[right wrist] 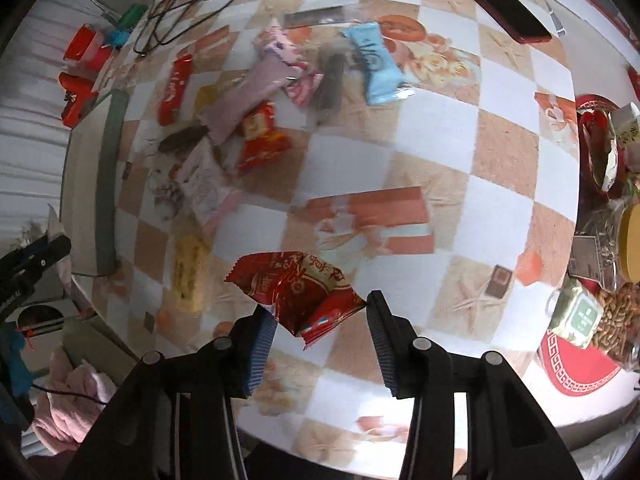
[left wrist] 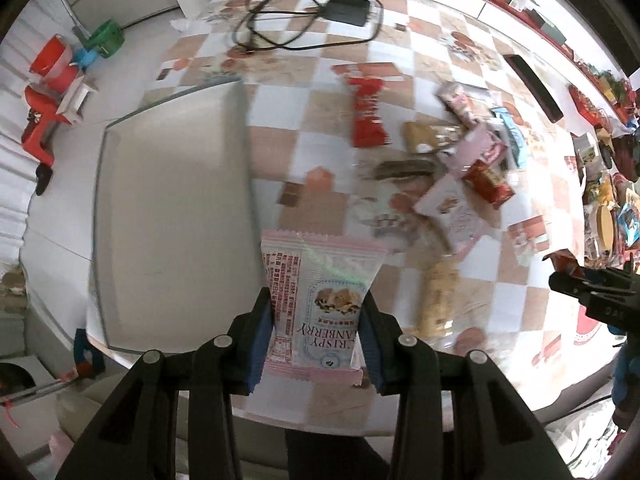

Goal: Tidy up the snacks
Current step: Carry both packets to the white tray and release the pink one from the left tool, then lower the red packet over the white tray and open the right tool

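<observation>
**Snacks on the checkered worktop, one packet in each tool**

Snacks lie loosely heaped on the worktop (right wrist: 440, 128), which carries a checked cloth of white, tan and orange squares. In the left wrist view the left tool (left wrist: 318, 320) is clamped on a pink-and-white cranberry crisp packet (left wrist: 320, 300), its blue pads pressing the packet's two long edges; the packet stands upright between them. At 10 o'clock of this packet lies a grey tray (left wrist: 168, 208), bare inside, at the worktop's edge. At 2 o'clock sits the heap: a red twisted wrapper (left wrist: 368, 112), a dark bar (left wrist: 400, 168) and a small red packet (left wrist: 488, 180), overlapping pink and tan packets. A black charger with cable (left wrist: 348, 8) rests at 12 o'clock, at the far side.

In the right wrist view the right tool (right wrist: 320, 320) has its fingers apart; a red foil packet (right wrist: 296, 292) hangs at the left pad, its other corner just short of the right pad. Whether the packet is gripped cannot be told. A light blue packet (right wrist: 376, 64) lies at 12 o'clock, a yellow bar (right wrist: 188, 276) at 9 o'clock, and a dark phone (right wrist: 496, 4) at 1 o'clock.
</observation>
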